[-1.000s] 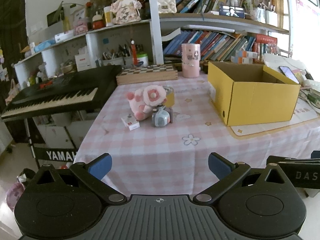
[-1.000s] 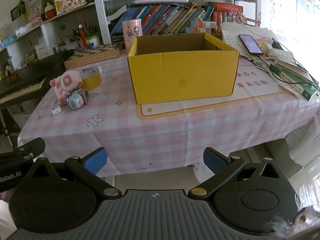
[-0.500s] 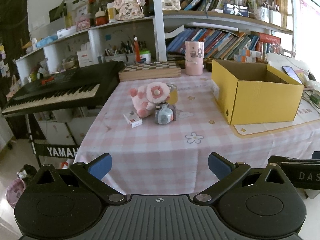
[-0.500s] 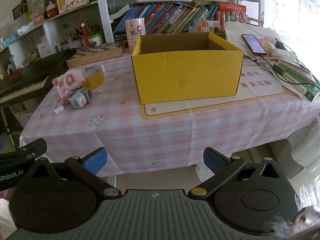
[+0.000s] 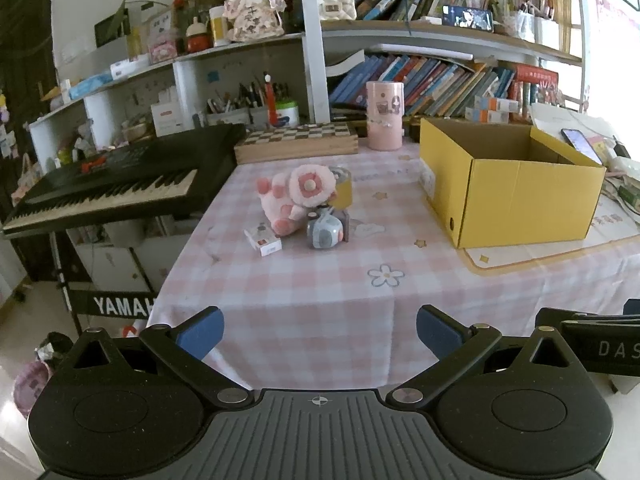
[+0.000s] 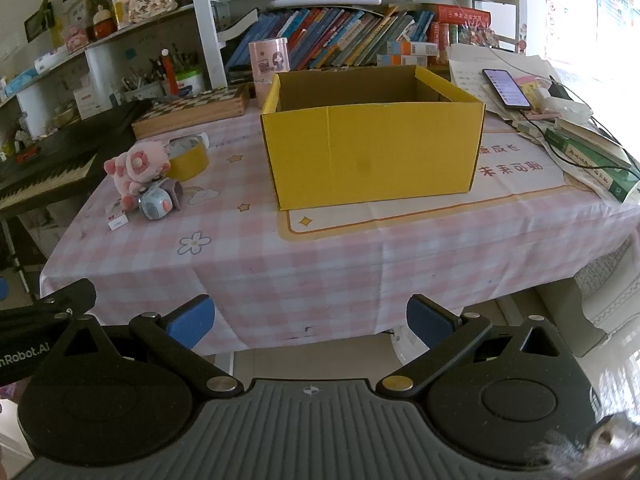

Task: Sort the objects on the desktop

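The left gripper is held with its fingers spread wide and nothing between them, short of the tabletop's near edge. The right gripper is likewise spread wide and empty, off the same edge. Toward the left edge a pink plush toy is seen, touched by a small grey toy, with a small white box just beside it and a roll of yellow tape behind. A yellow cardboard box, open-topped, stands toward the far right.
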`<state>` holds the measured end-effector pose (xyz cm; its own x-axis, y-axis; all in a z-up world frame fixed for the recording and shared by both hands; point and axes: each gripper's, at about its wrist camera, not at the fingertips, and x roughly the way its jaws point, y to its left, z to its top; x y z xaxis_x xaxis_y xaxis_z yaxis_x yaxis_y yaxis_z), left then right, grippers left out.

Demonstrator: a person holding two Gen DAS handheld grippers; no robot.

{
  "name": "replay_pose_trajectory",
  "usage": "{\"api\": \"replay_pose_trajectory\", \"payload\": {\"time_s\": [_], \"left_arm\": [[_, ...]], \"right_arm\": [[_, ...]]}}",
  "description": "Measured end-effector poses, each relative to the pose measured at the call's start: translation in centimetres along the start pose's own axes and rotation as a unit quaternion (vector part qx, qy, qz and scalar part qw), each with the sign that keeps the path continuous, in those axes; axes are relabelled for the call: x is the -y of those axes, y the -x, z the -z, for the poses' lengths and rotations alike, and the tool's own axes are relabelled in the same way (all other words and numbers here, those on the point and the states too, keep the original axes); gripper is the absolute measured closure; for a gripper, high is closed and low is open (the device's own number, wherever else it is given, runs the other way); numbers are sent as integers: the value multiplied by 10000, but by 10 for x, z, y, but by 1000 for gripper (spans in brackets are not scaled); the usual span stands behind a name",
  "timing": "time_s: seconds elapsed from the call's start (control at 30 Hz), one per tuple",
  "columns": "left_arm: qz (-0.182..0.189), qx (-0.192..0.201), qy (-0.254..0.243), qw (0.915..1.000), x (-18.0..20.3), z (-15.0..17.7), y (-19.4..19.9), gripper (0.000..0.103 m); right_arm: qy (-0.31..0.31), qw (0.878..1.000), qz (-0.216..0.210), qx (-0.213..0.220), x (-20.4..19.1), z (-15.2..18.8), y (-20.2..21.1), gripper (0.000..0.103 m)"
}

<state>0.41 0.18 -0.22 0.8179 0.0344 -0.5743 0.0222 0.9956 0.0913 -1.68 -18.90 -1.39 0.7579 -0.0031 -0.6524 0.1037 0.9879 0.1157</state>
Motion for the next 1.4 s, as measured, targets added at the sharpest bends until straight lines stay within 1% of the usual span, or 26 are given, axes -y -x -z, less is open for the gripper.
{"api": "replay_pose_trajectory", "payload": {"time_s": [0.8, 1.0, 1.4], "left_arm": [[-6, -22, -52, 10000, 2, 2, -1, 0], [-21, -43, -3, 10000, -4, 3, 0, 0], [-23, -43, -2, 10000, -4, 3, 0, 0]], "right_arm": [[-22, 10000, -52, -38, 3, 1, 3, 0], [-44, 9999, -84, -32, 3, 1, 3, 0], [-32, 9999, -106, -22, -2, -1, 1, 0]]}}
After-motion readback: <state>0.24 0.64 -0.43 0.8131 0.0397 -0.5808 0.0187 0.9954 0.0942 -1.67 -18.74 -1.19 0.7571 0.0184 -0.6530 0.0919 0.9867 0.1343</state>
